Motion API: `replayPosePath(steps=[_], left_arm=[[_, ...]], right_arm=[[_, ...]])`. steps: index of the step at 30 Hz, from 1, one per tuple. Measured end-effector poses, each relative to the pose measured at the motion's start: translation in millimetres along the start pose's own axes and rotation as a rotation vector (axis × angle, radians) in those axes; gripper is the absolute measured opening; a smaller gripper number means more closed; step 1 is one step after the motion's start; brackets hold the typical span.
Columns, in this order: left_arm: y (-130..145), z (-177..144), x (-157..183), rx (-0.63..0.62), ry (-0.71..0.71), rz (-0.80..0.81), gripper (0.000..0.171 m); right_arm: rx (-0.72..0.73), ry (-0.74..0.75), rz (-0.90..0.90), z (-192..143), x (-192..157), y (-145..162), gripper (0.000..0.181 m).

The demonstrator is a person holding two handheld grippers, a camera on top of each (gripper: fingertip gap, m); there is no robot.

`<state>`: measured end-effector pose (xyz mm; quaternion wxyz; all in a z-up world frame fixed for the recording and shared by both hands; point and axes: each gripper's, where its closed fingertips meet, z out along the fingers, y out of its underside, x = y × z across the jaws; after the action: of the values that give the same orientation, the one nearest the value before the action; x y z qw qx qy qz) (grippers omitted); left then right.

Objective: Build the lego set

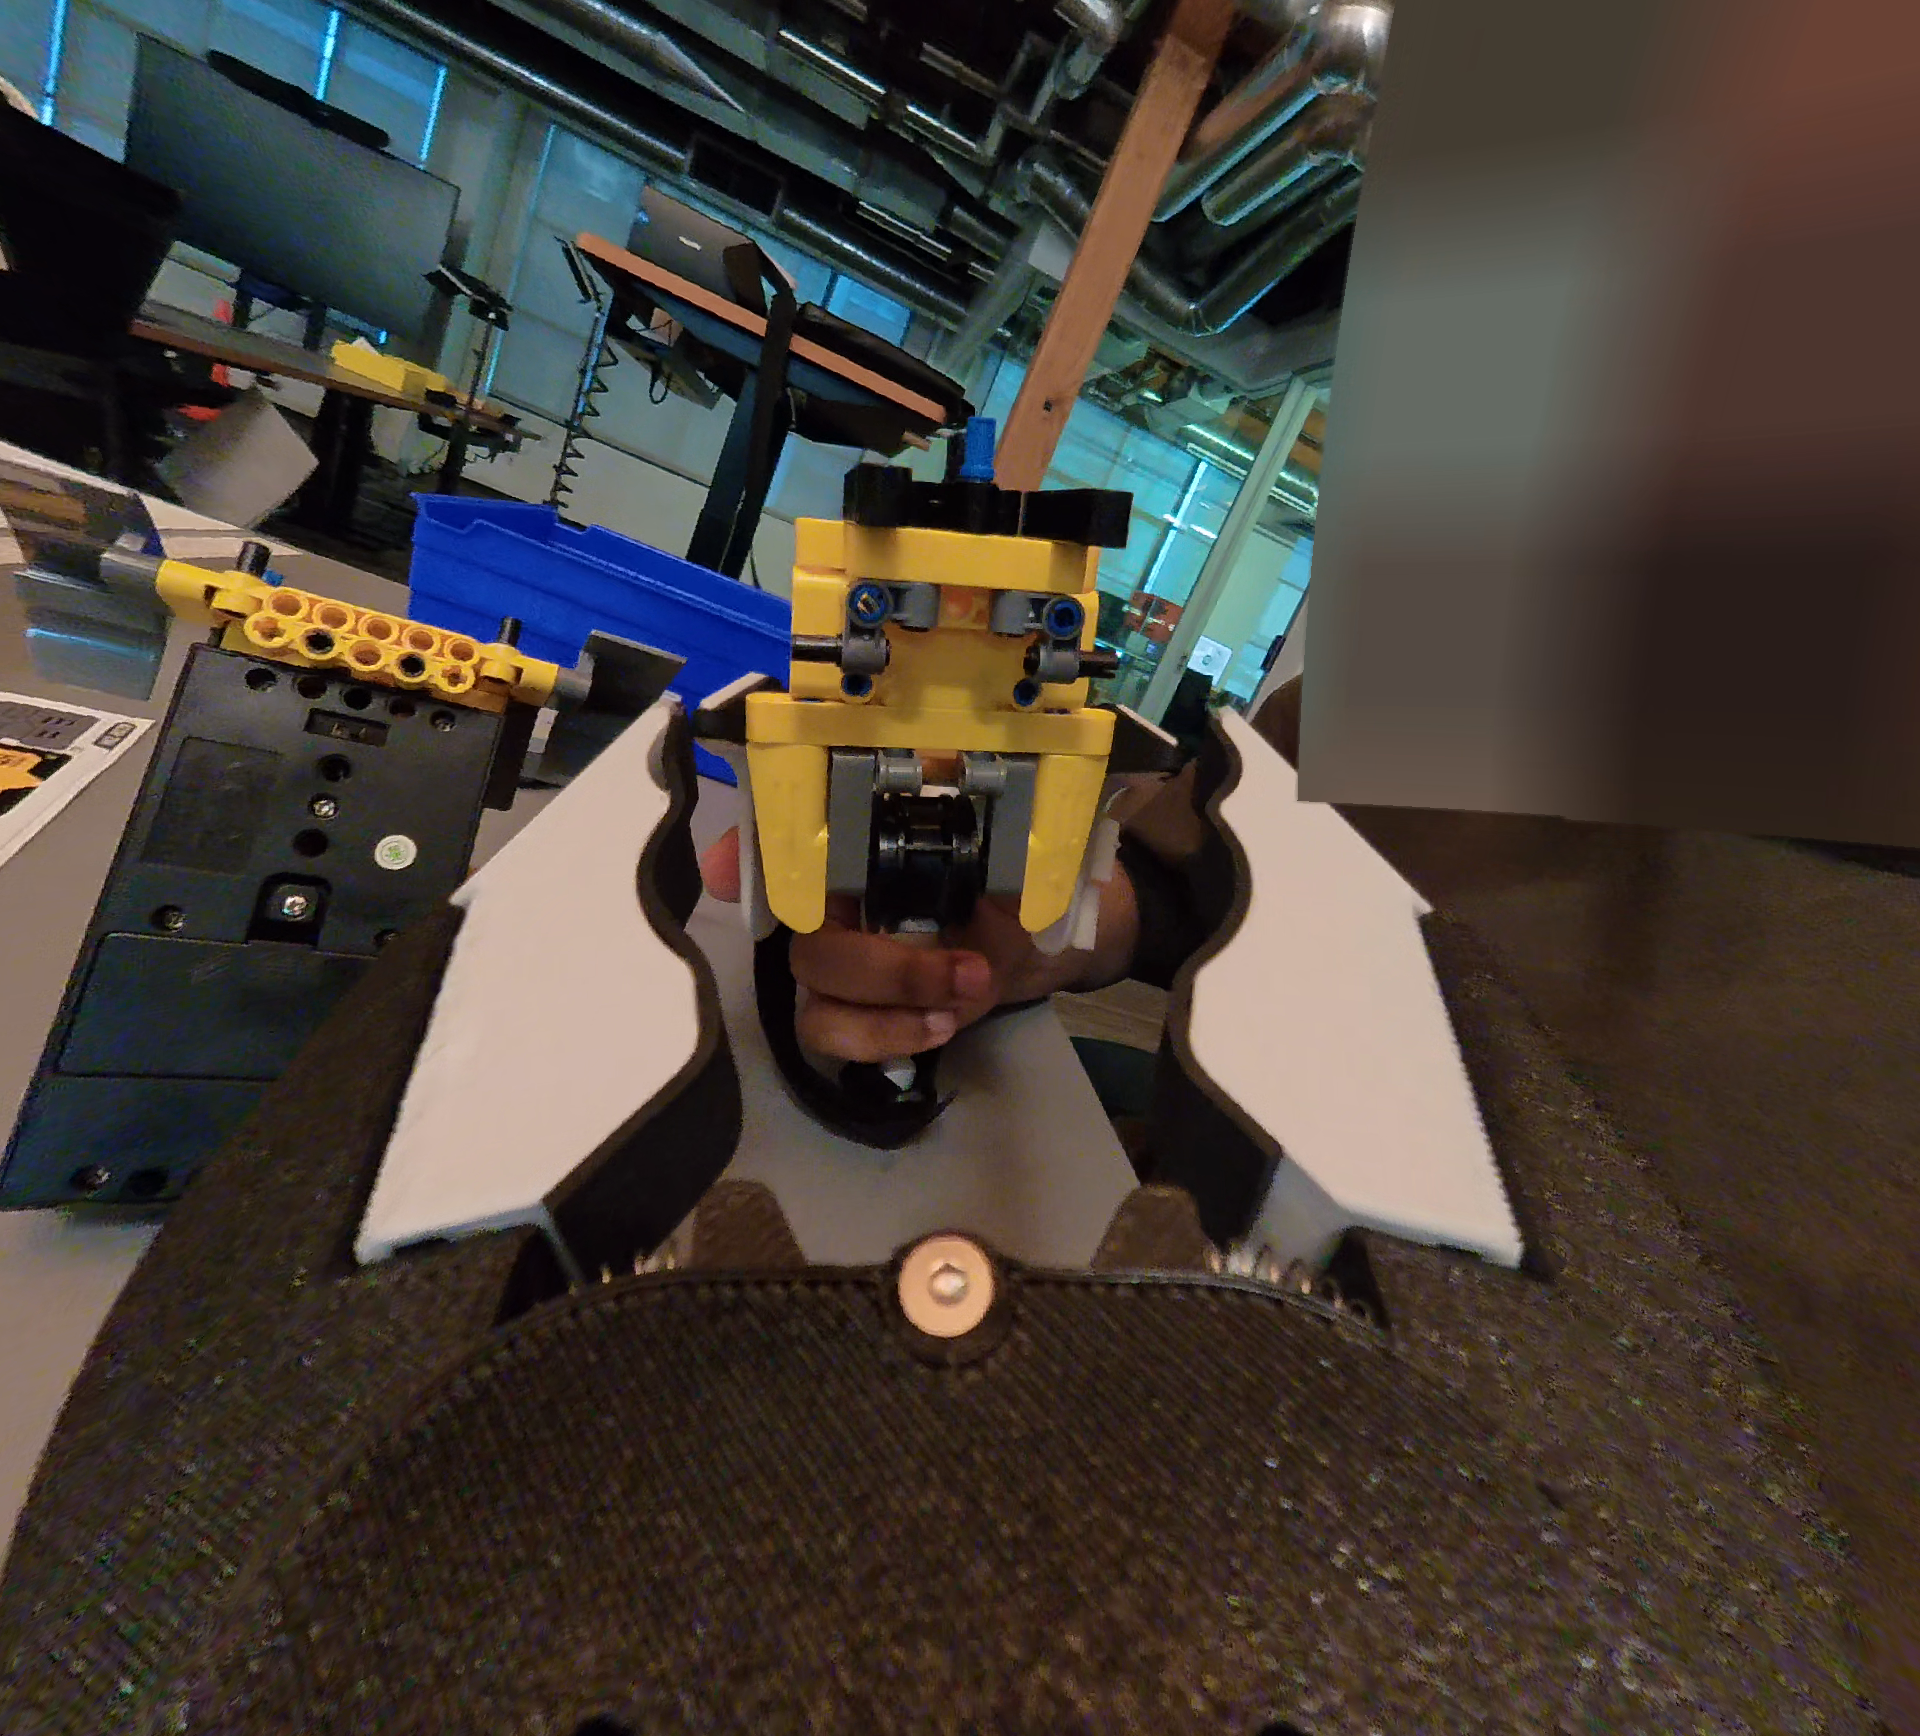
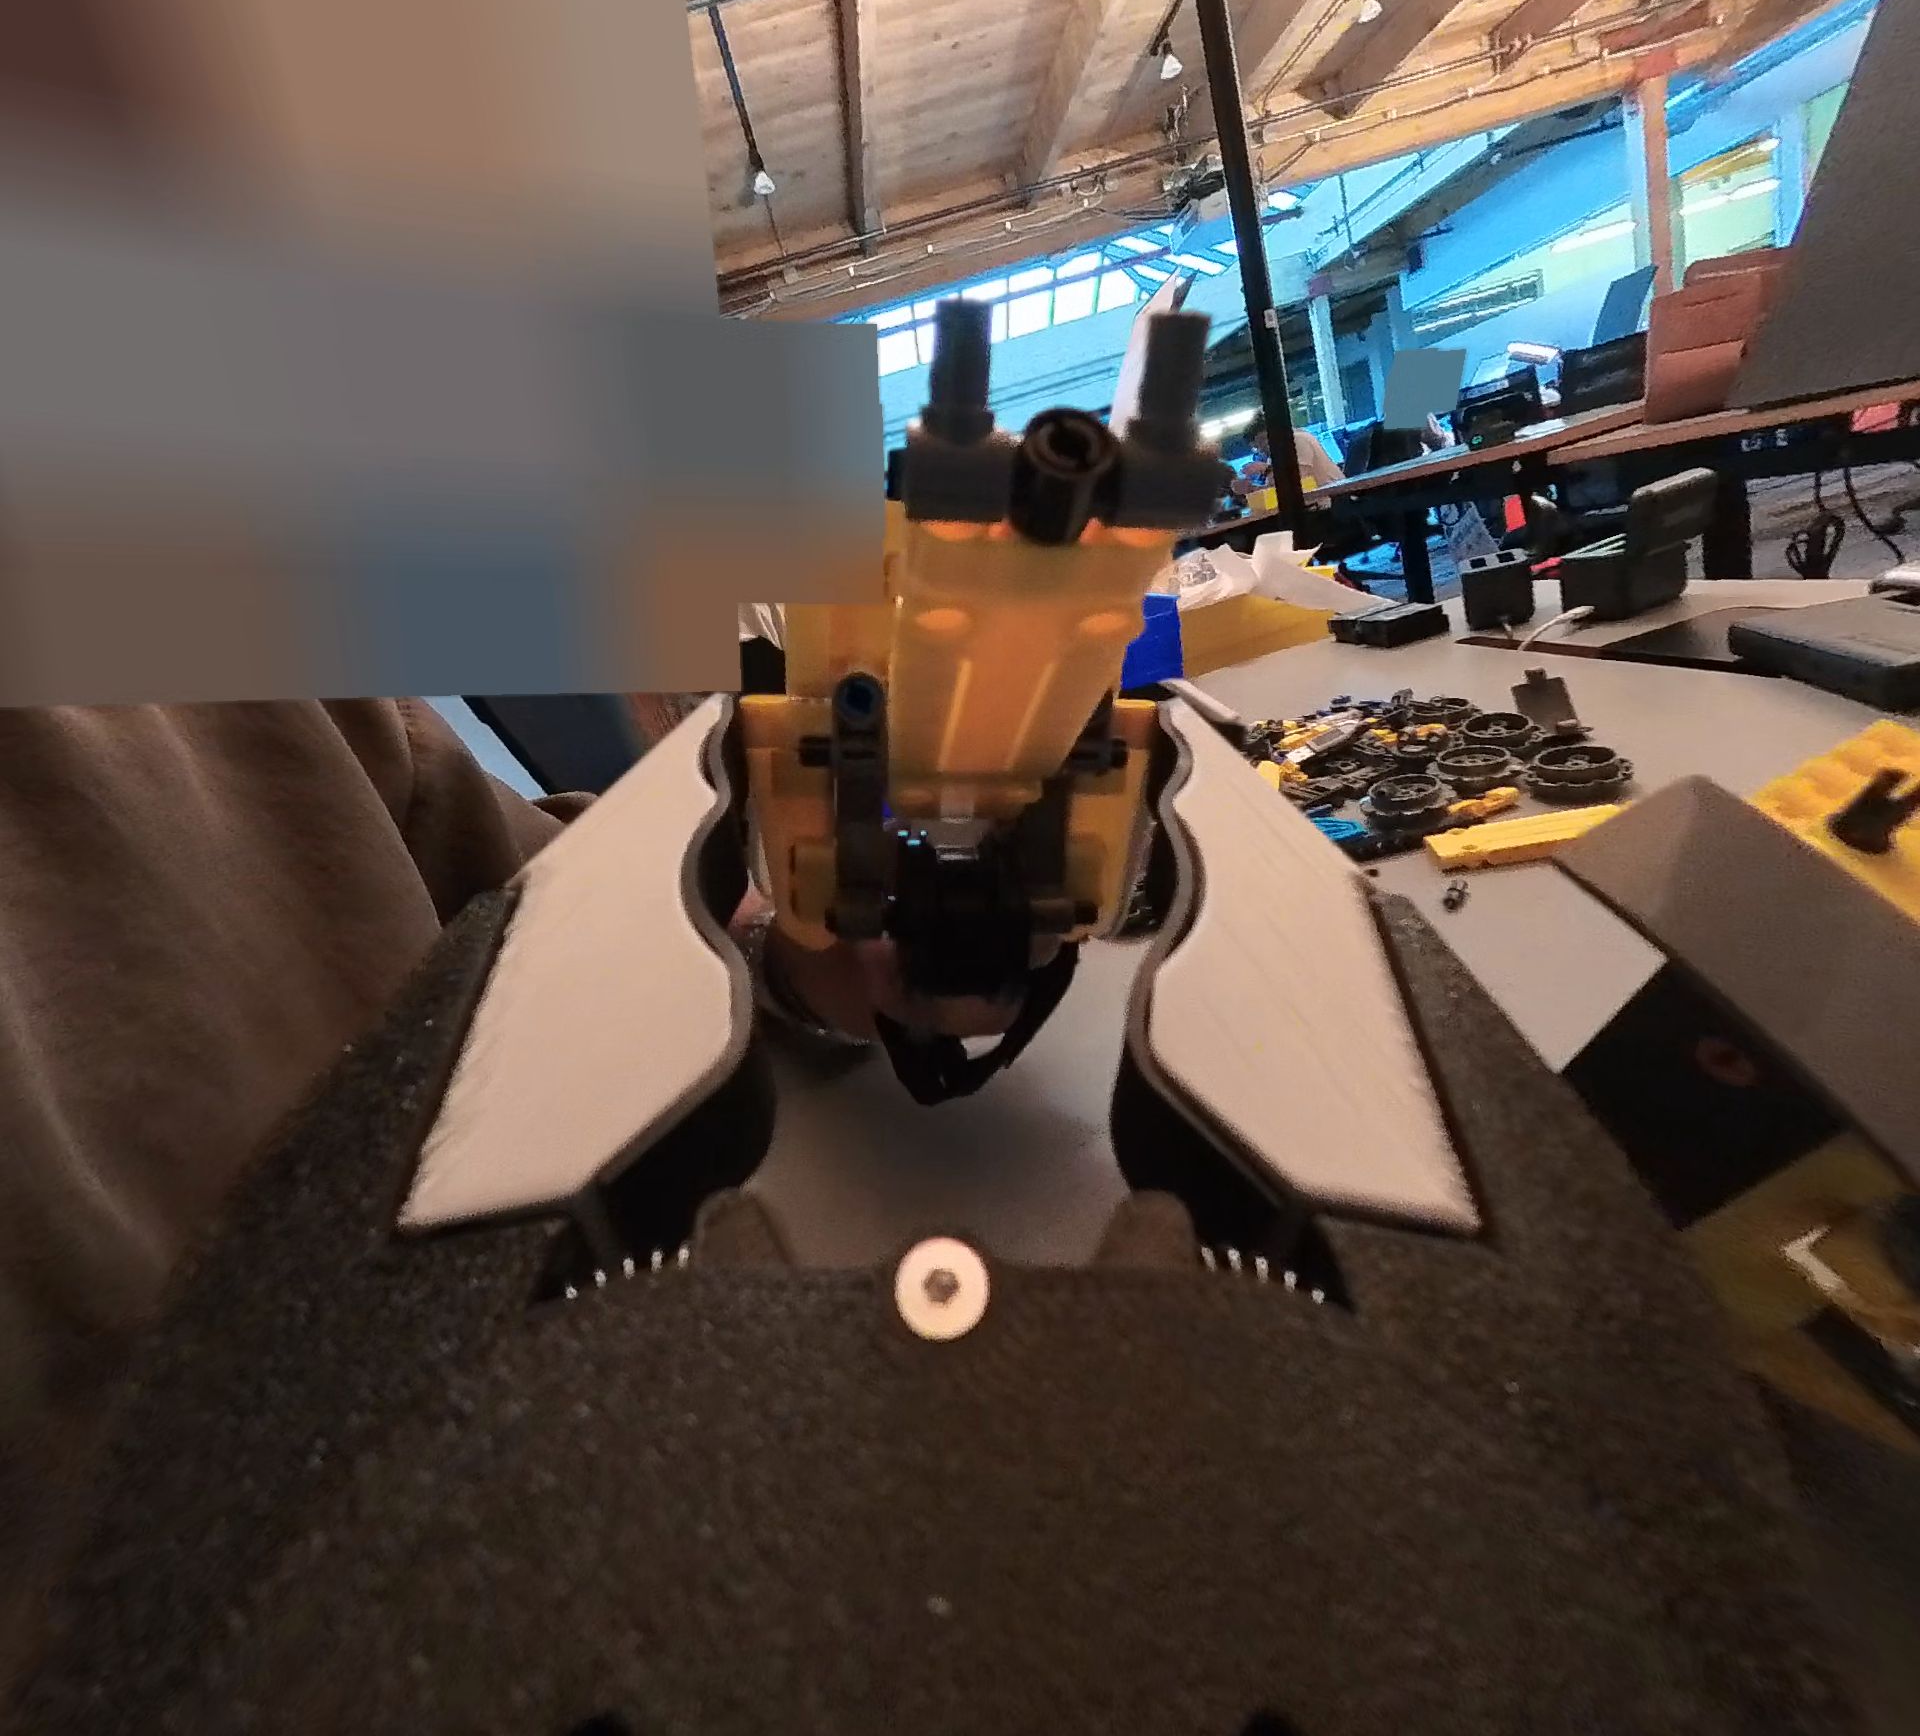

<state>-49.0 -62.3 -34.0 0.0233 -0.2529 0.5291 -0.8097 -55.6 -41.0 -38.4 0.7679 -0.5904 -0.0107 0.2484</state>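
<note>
A yellow brick assembly point(image 1: 940, 637) with grey connectors, blue pins and a black top plate is held up above the table between both grippers, which face each other. My left gripper point(image 1: 940, 736) is shut on its lower yellow part, white fingers point(image 1: 582, 959) on either side. In the right wrist view the same assembly point(image 2: 1003, 647) shows two grey pegs and a black bush on top. My right gripper point(image 2: 945, 730) is shut on its sides. A hand point(image 1: 894, 980) on the opposite gripper shows behind the assembly.
A black box point(image 1: 281, 865) topped with yellow holed beams lies at the left, a blue bin point(image 1: 582, 585) behind it and a printed sheet point(image 1: 52, 751) beside it. Black wheels and small parts point(image 2: 1455, 751), a yellow beam point(image 2: 1507, 834) and a grey-black block point(image 2: 1714, 938) lie on the grey table point(image 2: 1507, 980) at the right. Less than 4 cm separates the two grippers' tips. The grey-black block point(image 2: 1714, 938) is about 7 centimeters from my left fingertips.
</note>
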Motion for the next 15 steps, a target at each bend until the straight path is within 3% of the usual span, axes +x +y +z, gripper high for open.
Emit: replayPosePath(steps=[9, 15], left_arm=[[-12, -7, -6, 0.071, -0.091, 0.057, 0.078], [-7, -2, -2, 0.022, -0.1, 0.113, 0.075]], right_arm=[[-0.055, 0.065, -0.108, 3, 3, 10, 0.077], [-0.056, 0.078, -0.118, 4, 5, 11, 0.077]])
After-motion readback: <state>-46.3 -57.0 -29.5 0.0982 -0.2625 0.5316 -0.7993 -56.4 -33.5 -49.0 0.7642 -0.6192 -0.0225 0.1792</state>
